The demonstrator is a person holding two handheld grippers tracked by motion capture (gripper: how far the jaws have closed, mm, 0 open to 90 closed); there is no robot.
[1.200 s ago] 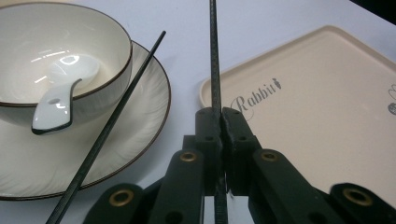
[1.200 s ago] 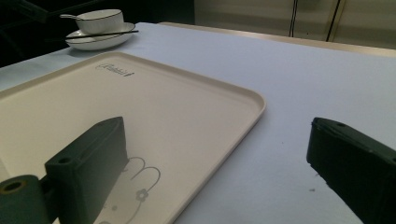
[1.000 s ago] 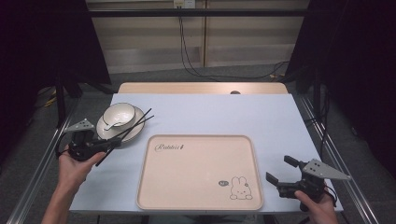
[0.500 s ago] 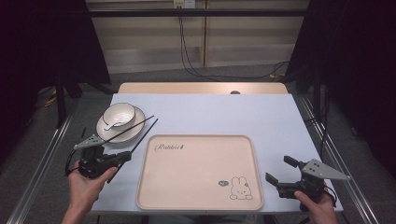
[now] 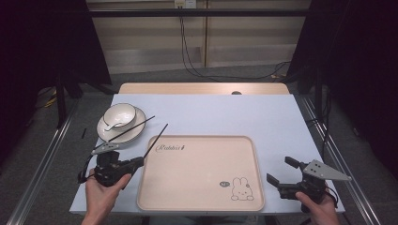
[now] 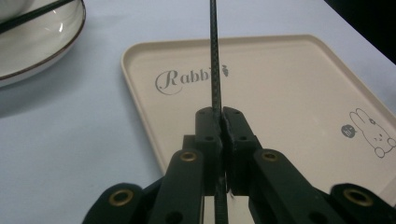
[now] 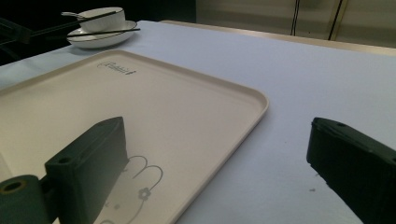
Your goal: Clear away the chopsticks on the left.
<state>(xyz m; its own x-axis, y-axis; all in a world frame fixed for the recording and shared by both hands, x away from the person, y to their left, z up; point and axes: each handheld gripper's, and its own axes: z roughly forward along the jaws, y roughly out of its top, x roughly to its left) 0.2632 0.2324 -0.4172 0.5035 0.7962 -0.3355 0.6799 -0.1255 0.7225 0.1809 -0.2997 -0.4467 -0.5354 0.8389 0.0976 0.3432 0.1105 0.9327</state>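
My left gripper [image 5: 136, 162] is clamped tight on one black chopstick [image 5: 156, 140], whose length points up and away over the tray's [image 5: 202, 206] near-left corner. The tray lies just to its right, nearer this hand. My right gripper [image 5: 278, 171] stands wide open, holding nothing. Two chopsticks: the second [image 5: 126, 131] rests across the one plate [image 5: 107, 134], which carries one bowl [image 5: 119, 114].

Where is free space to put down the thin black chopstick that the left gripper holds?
The beige rabbit-print tray is bare all over. The pale blue table is free behind it, and between its right rim and the right gripper. Crowded: the far-left corner, where the white plate carries a bowl and the second chopstick.
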